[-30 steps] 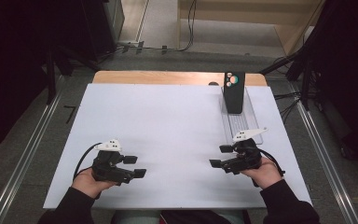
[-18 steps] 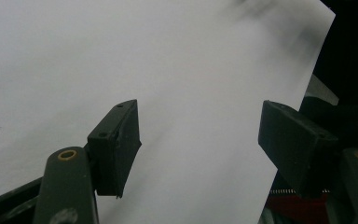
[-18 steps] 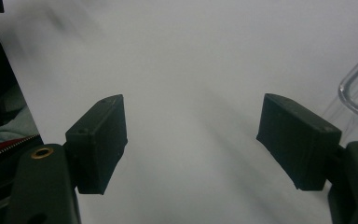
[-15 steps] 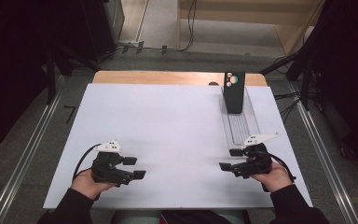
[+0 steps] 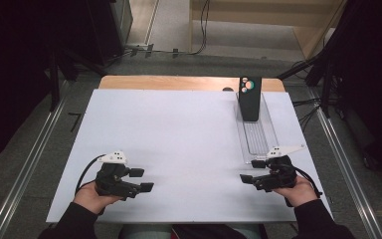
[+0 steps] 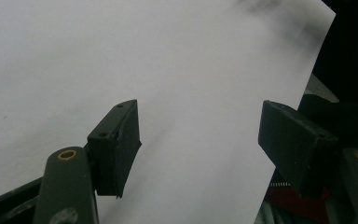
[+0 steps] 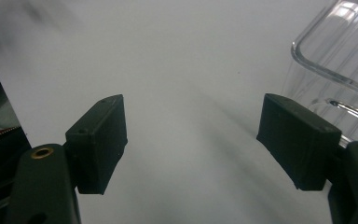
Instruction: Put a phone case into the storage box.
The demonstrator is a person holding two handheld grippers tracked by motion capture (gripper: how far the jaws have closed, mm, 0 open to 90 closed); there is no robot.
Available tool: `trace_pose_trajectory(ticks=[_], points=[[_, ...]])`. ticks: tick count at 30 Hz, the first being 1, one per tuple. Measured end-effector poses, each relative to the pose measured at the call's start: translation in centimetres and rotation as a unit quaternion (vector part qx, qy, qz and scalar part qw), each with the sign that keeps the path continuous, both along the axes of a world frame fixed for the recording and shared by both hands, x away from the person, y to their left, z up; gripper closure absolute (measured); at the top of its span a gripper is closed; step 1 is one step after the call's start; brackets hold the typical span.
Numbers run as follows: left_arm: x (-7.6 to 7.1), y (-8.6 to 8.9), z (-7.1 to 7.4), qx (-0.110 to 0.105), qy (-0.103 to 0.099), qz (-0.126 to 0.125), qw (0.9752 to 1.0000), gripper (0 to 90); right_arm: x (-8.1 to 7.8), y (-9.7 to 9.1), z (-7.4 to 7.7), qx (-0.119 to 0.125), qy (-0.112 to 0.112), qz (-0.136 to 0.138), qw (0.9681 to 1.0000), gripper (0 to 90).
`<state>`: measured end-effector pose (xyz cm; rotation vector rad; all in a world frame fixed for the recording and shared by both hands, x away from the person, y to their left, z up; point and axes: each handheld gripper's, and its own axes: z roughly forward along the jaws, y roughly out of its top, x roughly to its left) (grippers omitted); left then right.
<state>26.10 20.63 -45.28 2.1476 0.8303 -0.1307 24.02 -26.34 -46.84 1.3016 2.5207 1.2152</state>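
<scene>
Both claws are sitting low over the white table top (image 5: pixel 179 144), one near each front corner. The left gripper (image 5: pixel 140 180) has its jaws spread wide with nothing between them, just bare white surface under it. Same for the right gripper (image 5: pixel 252 171): jaws apart, empty. A clear plastic tray (image 5: pixel 256 139) lies just beyond the right gripper, its near end right beside the far jaw; can't tell if they touch. At the tray's far end a black block (image 5: pixel 249 98) with coloured dots stands upright, well away from both claws.
</scene>
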Motion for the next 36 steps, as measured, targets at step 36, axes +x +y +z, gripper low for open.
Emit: trace_pose_trajectory(ticks=[36], points=[[0.16, 0.01, -0.3, 0.003, 0.004, -0.001, 1.0, 29.7, 0.18, 0.38, -0.92, -0.011, -0.001, 0.001, 0.9999, 22.0]])
